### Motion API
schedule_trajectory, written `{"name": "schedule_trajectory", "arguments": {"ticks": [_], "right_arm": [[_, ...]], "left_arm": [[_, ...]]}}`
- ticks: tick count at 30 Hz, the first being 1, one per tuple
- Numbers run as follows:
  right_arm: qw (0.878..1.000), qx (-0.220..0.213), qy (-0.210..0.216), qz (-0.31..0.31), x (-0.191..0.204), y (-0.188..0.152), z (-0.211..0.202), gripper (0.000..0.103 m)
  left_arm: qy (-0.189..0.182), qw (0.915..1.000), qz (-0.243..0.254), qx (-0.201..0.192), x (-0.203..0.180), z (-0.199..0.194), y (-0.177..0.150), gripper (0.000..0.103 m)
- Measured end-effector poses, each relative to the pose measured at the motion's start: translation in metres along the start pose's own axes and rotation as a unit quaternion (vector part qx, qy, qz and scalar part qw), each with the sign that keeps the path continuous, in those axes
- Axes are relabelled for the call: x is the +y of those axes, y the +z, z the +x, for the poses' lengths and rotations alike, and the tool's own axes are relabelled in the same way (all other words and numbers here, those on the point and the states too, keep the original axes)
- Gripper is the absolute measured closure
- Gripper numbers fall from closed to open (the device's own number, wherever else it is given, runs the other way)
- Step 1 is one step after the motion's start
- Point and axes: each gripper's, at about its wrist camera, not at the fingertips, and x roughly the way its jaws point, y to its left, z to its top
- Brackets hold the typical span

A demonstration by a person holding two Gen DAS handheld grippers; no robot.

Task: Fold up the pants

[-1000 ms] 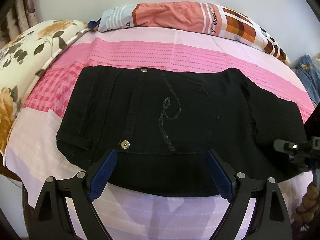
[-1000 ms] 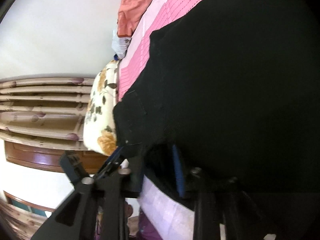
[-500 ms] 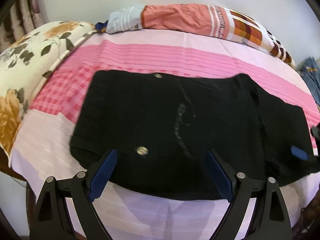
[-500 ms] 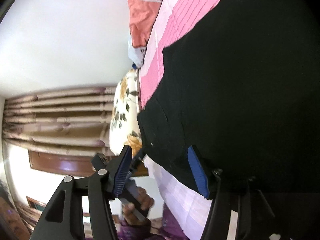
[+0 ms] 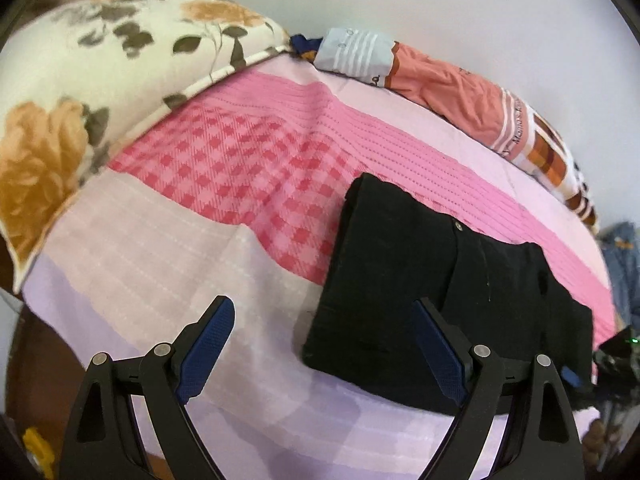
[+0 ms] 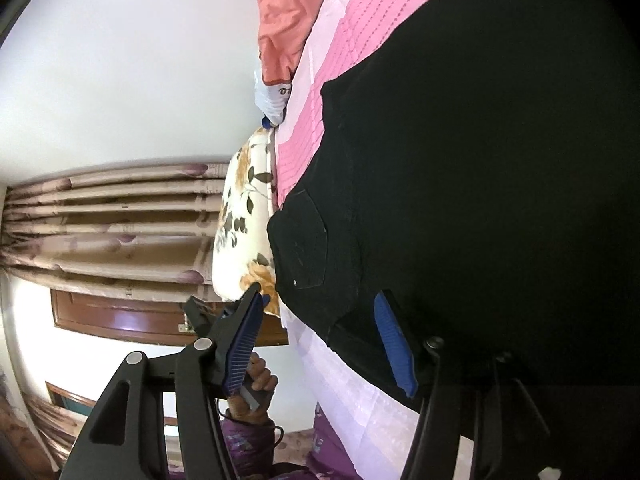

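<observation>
Black folded pants [image 5: 416,276] lie flat on the pink bedspread [image 5: 224,168], at the right of the left wrist view. My left gripper [image 5: 320,356] is open and empty, held over the bed's near edge just left of the pants; its right finger overlaps their near left corner. In the right wrist view, rolled sideways, the pants [image 6: 460,184] fill the right half, back pocket showing. My right gripper [image 6: 320,344] is open and empty at the pants' near edge. The left gripper and the hand holding it show beyond it.
A floral pillow [image 5: 80,92] lies at the bed's far left. An orange and white folded cloth [image 5: 448,88] lies along the back wall. Blue denim [image 5: 622,264] sits at the far right. Curtains [image 6: 112,216] and a wooden frame show beyond the bed.
My left gripper has swung left, so the pants slid from the centre to the right of its view. My right gripper let go of the pants' edge and now stands open.
</observation>
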Motion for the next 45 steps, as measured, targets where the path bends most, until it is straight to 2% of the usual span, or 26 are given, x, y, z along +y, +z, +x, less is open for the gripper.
{"name": "schedule_trajectory", "arguments": {"ticks": [3, 7, 10, 13, 15, 17, 19, 20, 21, 24, 28, 30, 32, 35, 39, 41, 42, 43, 45], "right_arm": [[1.000, 0.000, -0.009, -0.003, 0.002, -0.001, 0.001, 0.046], [1.000, -0.001, -0.016, -0.001, 0.004, -0.001, 0.003, 0.046], [1.000, -0.005, -0.018, 0.007, 0.003, -0.001, 0.003, 0.046], [1.000, -0.008, -0.020, 0.013, 0.002, 0.000, 0.003, 0.046], [1.000, -0.009, -0.022, 0.015, 0.002, 0.000, 0.003, 0.046], [1.000, -0.009, -0.024, 0.017, 0.002, -0.001, 0.003, 0.046], [0.999, -0.010, -0.025, 0.019, 0.002, -0.001, 0.003, 0.046], [0.999, -0.010, -0.025, 0.020, 0.002, 0.000, 0.004, 0.046], [0.999, -0.010, -0.025, 0.021, 0.001, 0.000, 0.003, 0.046], [0.999, -0.009, -0.027, 0.021, 0.002, 0.000, 0.004, 0.046], [0.999, -0.009, -0.027, 0.023, 0.002, 0.002, 0.005, 0.046], [0.999, -0.009, -0.030, 0.022, 0.002, 0.001, 0.006, 0.046], [0.999, -0.009, -0.029, 0.021, 0.003, 0.001, 0.006, 0.045], [0.999, -0.011, -0.026, 0.025, 0.001, 0.001, 0.005, 0.045], [0.999, -0.011, -0.021, 0.030, 0.000, 0.002, 0.004, 0.045], [0.999, -0.012, -0.017, 0.032, -0.001, 0.003, 0.004, 0.045], [0.999, -0.012, -0.015, 0.033, -0.002, 0.003, 0.004, 0.045], [0.999, -0.013, -0.013, 0.035, -0.002, 0.003, 0.004, 0.045], [0.999, -0.013, -0.011, 0.038, -0.003, 0.003, 0.004, 0.045]], "left_arm": [[-0.040, 0.9989, 0.013, 0.022, 0.007, 0.011, -0.001, 0.014], [-0.068, 0.9950, 0.035, 0.065, 0.008, 0.034, -0.005, 0.014], [-0.121, 0.9879, 0.027, 0.094, 0.010, 0.047, -0.006, 0.014], [-0.140, 0.9840, 0.025, 0.107, 0.011, 0.054, -0.004, 0.013], [-0.165, 0.9789, 0.024, 0.118, 0.009, 0.056, -0.003, 0.013], [-0.173, 0.9753, 0.040, 0.131, 0.002, 0.054, -0.005, 0.013], [-0.160, 0.9770, 0.064, 0.126, -0.005, 0.045, -0.008, 0.013], [-0.165, 0.9769, 0.054, 0.125, -0.001, 0.040, -0.009, 0.013], [-0.187, 0.9733, 0.028, 0.131, 0.006, 0.038, -0.010, 0.013], [-0.254, 0.9510, -0.083, 0.155, 0.031, 0.038, -0.021, 0.013], [-0.298, 0.9280, -0.148, 0.168, 0.038, 0.038, -0.037, 0.013], [-0.307, 0.9184, -0.181, 0.171, 0.040, 0.045, -0.040, 0.013], [-0.305, 0.9157, -0.200, 0.168, 0.041, 0.053, -0.039, 0.013], [-0.318, 0.9050, -0.236, 0.155, 0.045, 0.060, -0.037, 0.013], [-0.312, 0.9062, -0.258, 0.123, 0.048, 0.062, -0.032, 0.013], [-0.303, 0.9141, -0.246, 0.110, 0.045, 0.059, -0.031, 0.016], [-0.292, 0.9227, -0.229, 0.103, 0.041, 0.056, -0.031, 0.019], [-0.287, 0.9273, -0.219, 0.098, 0.037, 0.055, -0.029, 0.021], [-0.283, 0.9333, -0.206, 0.081, 0.033, 0.049, -0.027, 0.026]]}}
